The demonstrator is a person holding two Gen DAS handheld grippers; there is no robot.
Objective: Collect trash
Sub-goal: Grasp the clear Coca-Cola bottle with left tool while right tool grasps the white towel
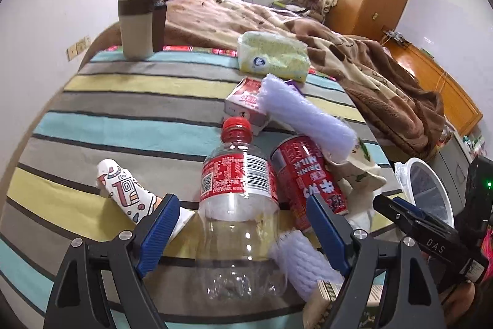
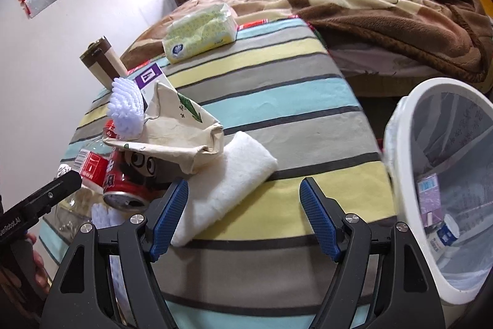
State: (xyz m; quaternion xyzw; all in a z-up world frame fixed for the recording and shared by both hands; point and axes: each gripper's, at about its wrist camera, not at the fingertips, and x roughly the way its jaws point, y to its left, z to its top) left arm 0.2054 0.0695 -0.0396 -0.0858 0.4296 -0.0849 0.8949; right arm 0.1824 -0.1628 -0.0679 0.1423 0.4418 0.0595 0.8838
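A: Which step is this?
B: Reaching in to pick — the left tongs (image 1: 243, 232) are spread around the clear bottle (image 1: 240, 205) on the bed (image 1: 123, 125), not yet pinching it.
A: And the right tongs (image 2: 243, 215)?
B: Spread, empty, the folded white cloth (image 2: 228, 184) just beside one blue pad. Next move — squeeze, then carry to the white bin (image 2: 397, 162) beyond.
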